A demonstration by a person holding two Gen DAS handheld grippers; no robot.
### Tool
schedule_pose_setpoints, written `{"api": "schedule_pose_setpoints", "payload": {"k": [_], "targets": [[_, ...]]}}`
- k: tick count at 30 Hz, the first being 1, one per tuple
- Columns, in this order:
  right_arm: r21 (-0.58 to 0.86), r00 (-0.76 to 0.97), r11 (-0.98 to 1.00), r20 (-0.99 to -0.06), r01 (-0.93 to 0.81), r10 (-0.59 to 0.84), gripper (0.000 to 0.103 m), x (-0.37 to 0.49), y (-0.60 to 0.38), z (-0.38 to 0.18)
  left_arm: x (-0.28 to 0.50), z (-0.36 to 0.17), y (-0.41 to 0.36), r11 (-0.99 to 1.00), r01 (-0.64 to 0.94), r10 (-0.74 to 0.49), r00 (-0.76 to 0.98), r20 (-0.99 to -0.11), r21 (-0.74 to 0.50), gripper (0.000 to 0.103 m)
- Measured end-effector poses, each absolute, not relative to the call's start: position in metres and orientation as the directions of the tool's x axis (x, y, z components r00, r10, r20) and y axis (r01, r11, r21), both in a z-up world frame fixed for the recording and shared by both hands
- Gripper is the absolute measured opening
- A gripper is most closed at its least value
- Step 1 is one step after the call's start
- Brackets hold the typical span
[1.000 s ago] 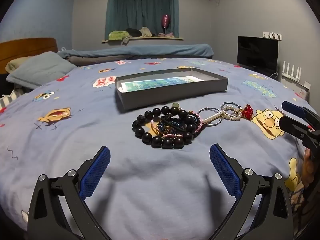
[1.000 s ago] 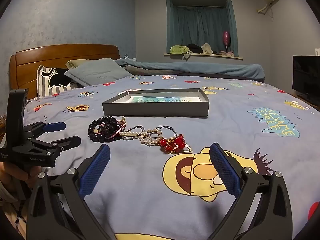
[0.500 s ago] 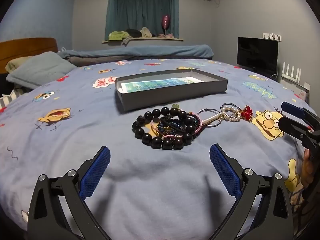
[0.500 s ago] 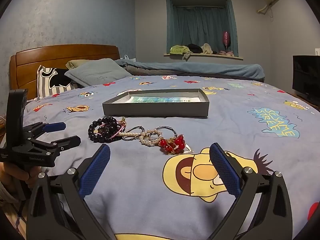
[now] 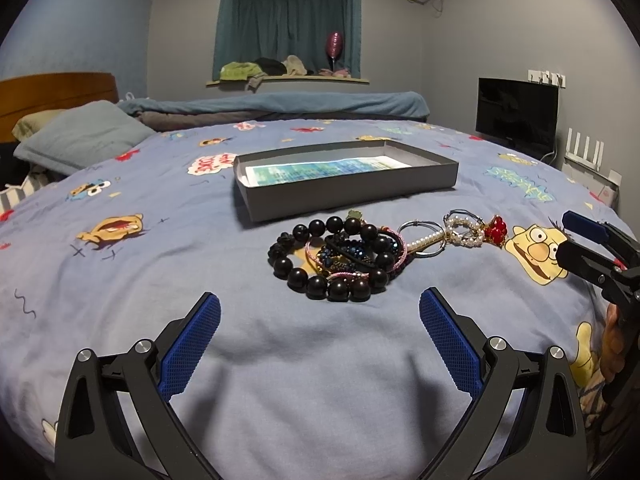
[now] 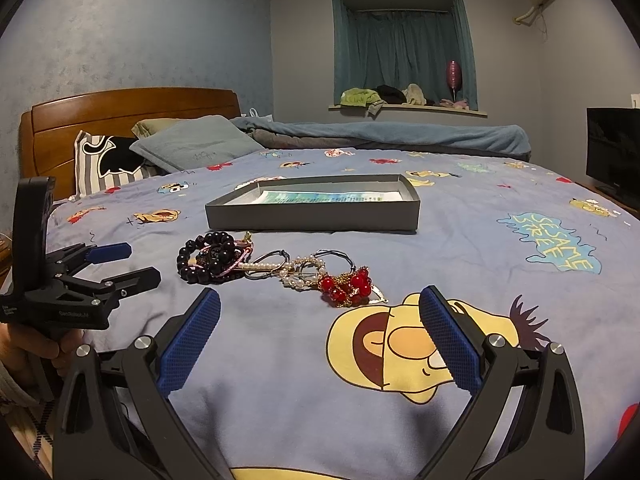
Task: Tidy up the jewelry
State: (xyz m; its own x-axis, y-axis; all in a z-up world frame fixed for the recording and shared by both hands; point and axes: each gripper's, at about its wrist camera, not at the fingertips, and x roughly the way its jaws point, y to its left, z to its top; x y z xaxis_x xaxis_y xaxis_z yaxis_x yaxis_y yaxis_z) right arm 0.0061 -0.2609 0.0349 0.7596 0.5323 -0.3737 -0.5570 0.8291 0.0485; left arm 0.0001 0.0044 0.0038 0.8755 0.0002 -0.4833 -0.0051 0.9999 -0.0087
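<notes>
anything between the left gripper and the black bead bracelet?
No. In the left wrist view only bare blue bedsheet lies between the open left gripper and the black bead bracelet; nothing blocks the way.

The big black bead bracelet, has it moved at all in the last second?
No. The black bead bracelet lies in the same spot before the grey box.

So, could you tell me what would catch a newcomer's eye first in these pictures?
Most likely the tangle of jewelry lying on the cartoon-print bedspread, with a big black bead bracelet at one end and a red bead cluster at the other. Just behind it sits an open grey box. Both grippers, left and right, are open and empty, short of the pile.
</notes>
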Motion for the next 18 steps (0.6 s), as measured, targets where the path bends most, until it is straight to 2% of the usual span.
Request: {"api": "schedule_pose_setpoints", "payload": {"k": [18], "targets": [[0.056,0.744,0.82,-0.39,-0.569,0.543,0.098,0.0103,-0.2551,0.0317,0.0,0.0013,0.0051,1.0,-0.015,0.012,0.875,-0.483,-0.003,0.099]]}}
